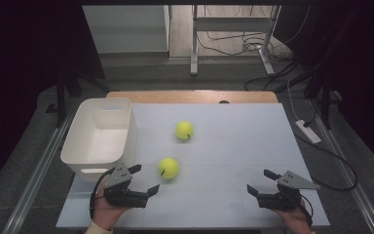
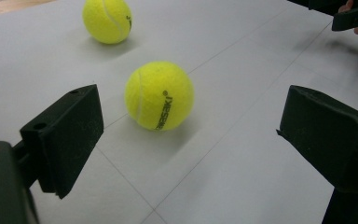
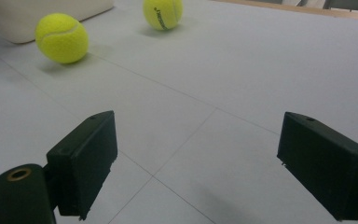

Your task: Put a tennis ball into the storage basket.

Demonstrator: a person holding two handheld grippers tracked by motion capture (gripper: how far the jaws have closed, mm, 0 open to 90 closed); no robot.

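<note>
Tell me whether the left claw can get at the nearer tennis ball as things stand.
Probably yes. The left claw is open, and the nearer tennis ball lies just ahead of its jaws on bare table, with nothing between them.

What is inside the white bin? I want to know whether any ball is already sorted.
The white bin shows bare white floor, no ball. Its near wall hides the strip just behind it.

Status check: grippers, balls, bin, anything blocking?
Left gripper open, facing near ball, not touching. Right gripper open, empty. Far ball on table; white bin left. Path clear.
</note>
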